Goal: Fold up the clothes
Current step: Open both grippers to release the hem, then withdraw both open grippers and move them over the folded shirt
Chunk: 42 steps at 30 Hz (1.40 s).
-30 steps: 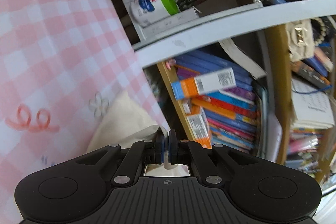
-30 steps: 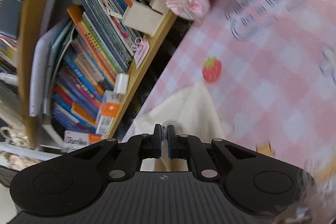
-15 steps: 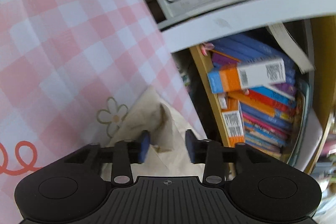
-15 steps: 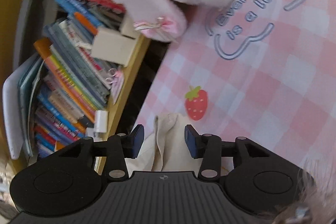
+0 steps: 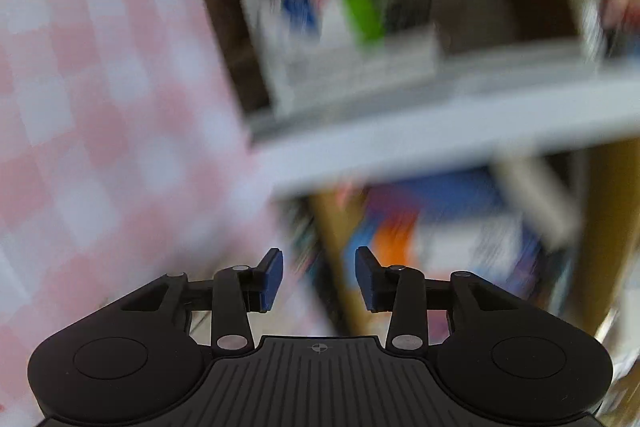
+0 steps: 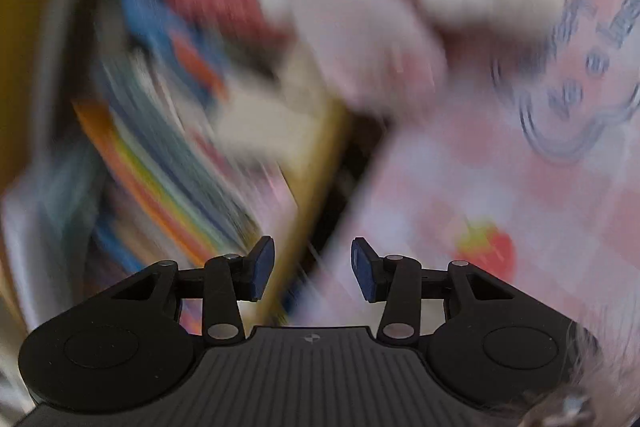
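Note:
Both views are smeared by motion. My left gripper (image 5: 319, 277) is open, with nothing between its blue pads, over the edge of a pink checked cloth (image 5: 100, 107). My right gripper (image 6: 313, 273) is open too and holds nothing; it hangs over the edge of the same pink checked cloth (image 6: 500, 195), near a printed strawberry (image 6: 486, 251). The cream garment that showed at both grippers a moment ago is out of sight in both views.
A bookshelf full of coloured books (image 5: 440, 239) and a white shelf board (image 5: 460, 131) stand right of the cloth in the left wrist view. In the right wrist view, books (image 6: 160, 155) lie at the left and a pink-white plush toy (image 6: 380, 19) sits at the top.
Both grippers were shut on the cream garment one second ago, opened and let it go, and have since pulled away fast. The garment has dropped out of both views.

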{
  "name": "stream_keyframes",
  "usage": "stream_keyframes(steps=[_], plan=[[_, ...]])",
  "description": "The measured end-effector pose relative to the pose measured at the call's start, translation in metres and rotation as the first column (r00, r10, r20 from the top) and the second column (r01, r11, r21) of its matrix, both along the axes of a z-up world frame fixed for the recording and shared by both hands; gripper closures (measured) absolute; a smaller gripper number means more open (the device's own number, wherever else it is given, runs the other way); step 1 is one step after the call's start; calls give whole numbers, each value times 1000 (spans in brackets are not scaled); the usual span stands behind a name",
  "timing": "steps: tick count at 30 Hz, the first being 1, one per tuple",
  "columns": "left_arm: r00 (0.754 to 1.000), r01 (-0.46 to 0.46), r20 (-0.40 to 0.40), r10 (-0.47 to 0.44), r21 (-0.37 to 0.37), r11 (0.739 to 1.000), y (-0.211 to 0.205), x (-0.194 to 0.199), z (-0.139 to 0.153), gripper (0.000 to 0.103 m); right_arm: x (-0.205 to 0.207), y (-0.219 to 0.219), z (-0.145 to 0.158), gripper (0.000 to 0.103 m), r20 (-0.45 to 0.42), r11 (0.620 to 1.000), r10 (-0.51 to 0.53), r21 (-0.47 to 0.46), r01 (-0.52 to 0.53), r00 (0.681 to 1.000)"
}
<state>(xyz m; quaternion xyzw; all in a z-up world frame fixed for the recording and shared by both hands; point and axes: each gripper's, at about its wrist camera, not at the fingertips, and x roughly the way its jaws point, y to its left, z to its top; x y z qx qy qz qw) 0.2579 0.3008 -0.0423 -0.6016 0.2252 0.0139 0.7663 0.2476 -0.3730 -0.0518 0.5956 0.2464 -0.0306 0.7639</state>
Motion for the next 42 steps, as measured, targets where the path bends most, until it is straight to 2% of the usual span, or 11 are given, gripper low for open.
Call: stream_keyframes(steps=[2,4,8,11,14,15,22,29,33,38,42], plan=[[998,61,4,-62,114,992,-6,-7,16,52,-6,12,16,56,-26,983,95,-153,-98,995],[975,223,-64,-214,314,923,-34,-9,29,52,-13,33,31,53,-92,907,204,-358,-224,975],[848,506,-231,-477,619,600,-128,-20,33,52,-42,109,37,43,-281,495,348,-755,-430,894],[788,549,-276,-551,720,424,-190,-34,25,49,-67,154,26,40,-314,309,395,-840,-447,863],[720,563,-334,-608,794,231,-253,-48,17,49,-83,180,19,37,-319,277,369,-859,-431,873],[713,561,-340,-613,802,207,-265,-51,15,49,-88,186,17,36,-319,275,358,-862,-426,877],[704,572,-357,-614,798,191,-281,-48,-1,52,-104,195,3,30,-322,276,385,-854,-441,865],[699,568,-402,-591,814,118,-298,-30,-4,53,-109,195,-3,28,-330,289,411,-837,-464,850],[749,575,-371,-548,775,262,-295,3,7,53,-109,194,-4,28,-335,297,409,-831,-471,849],[796,556,-393,-460,775,300,-298,66,19,53,-109,201,-4,19,-370,264,422,-823,-502,828],[858,476,-303,-415,772,422,-275,69,40,50,-111,205,-4,18,-383,240,426,-826,-510,820]])
